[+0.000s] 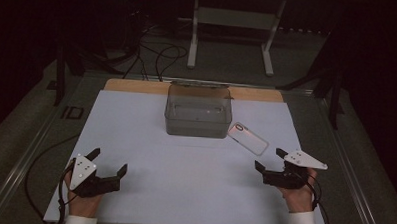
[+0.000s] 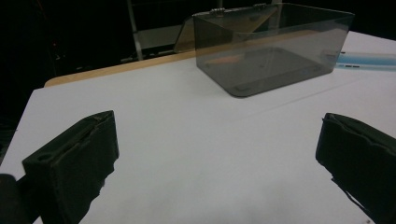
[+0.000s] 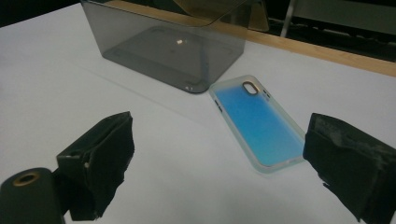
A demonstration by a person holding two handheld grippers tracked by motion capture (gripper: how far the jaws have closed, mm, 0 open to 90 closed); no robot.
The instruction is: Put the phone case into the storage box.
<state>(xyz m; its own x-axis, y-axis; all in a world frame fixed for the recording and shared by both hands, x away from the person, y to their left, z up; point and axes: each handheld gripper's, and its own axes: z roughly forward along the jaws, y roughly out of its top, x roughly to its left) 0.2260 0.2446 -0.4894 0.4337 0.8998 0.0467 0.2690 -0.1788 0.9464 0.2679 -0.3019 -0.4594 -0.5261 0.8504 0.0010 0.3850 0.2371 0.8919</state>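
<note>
Case (image 3: 259,122) just ahead of right tool (image 3: 219,158)

The high view looks forward and down over the whole table (image 1: 133,190). Each gripper view sits low and close above it, facing the box (image 1: 198,112) at 12 o'clock; all three share that box.

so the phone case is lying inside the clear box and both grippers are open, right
Not quite. The phone case lies flat on the white table, outside the clear box, beside its corner, as the right gripper view shows. The left gripper and right gripper are indeed both open.
</note>
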